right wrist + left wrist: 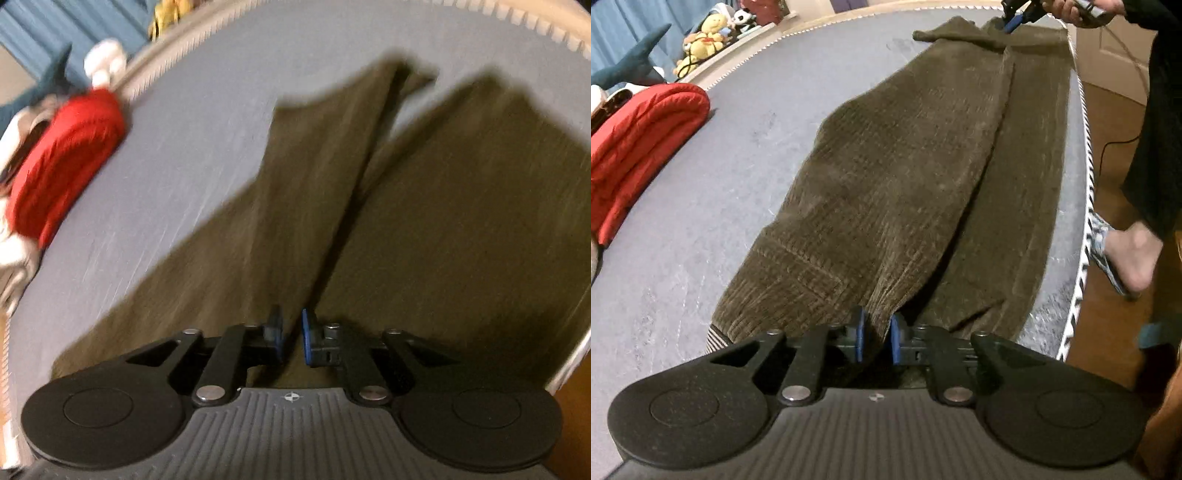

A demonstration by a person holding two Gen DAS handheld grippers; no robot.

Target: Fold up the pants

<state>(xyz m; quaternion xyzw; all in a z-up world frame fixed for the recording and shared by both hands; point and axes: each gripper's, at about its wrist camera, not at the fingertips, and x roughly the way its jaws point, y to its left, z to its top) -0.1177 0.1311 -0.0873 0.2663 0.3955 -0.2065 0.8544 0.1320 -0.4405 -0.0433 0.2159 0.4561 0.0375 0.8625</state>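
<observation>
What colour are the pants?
Olive-brown corduroy pants, clearest in the left wrist view.

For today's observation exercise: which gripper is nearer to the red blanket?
Left. The left gripper grips the pants at the end beside the red blanket; the right gripper holds the far end.

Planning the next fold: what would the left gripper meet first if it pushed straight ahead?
The brown pants: the left gripper already pinches their near end, and the fabric stretches ahead toward the right gripper.

A folded red quilted blanket (642, 147) lies at the left of the grey mattress (713, 192), with yellow plush toys (701, 40) beyond its far edge.
</observation>
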